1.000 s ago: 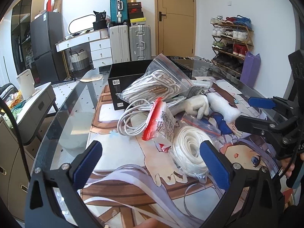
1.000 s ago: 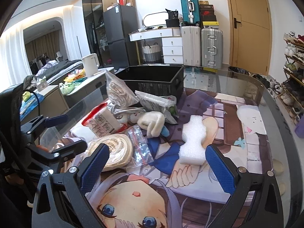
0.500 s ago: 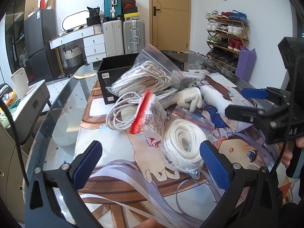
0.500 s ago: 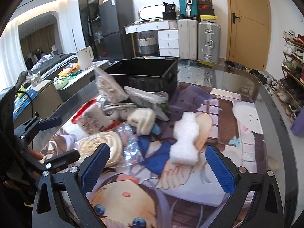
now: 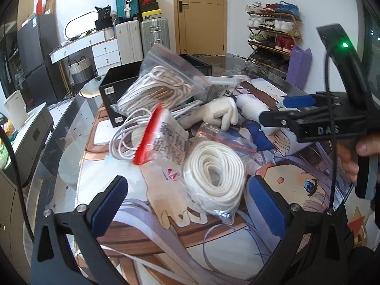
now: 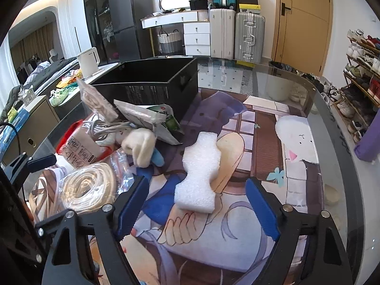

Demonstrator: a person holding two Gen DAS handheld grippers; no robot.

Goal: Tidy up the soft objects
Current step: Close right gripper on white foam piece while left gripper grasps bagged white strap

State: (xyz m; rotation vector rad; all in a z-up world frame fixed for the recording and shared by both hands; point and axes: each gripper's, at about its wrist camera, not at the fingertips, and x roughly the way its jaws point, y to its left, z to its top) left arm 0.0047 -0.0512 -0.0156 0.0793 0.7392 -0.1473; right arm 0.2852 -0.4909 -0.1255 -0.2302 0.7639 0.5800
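**White foam between blue pads, clutter waiting on the glass table**

Blue-padded fingers frame both views. The right gripper (image 6: 198, 210) hangs tilted down over the picture mat (image 6: 268, 147) on the glass table (image 6: 332, 109). Its jaws have just been closing in from their widest, yet they stand apart, and the near end of the white foam block (image 6: 198, 173) lies between the pads without either one touching it. The left gripper (image 5: 187, 204) is also spread wide, its pads bare, with the bag of coiled white rope (image 5: 215, 175) lying on the mat just ahead of the right-hand pad (whether the plastic brushes that pad I cannot tell).

Beyond the rope sits a red-edged packet (image 5: 163, 140), tipped up against a loose white cable (image 5: 123, 137). Further back a cream glove (image 5: 219, 115) rests on the mat, near the far end of the foam, which the right gripper partly hides in the left view. A second clear bag of cord (image 5: 161, 85) is propped on top of the heap, and a crumpled printed pouch (image 6: 152, 118) leans beside it. Behind all of this stands the black box (image 6: 152, 80), open at the top. A hand (image 5: 356, 156) grips the right tool's handle at the edge of the left view.
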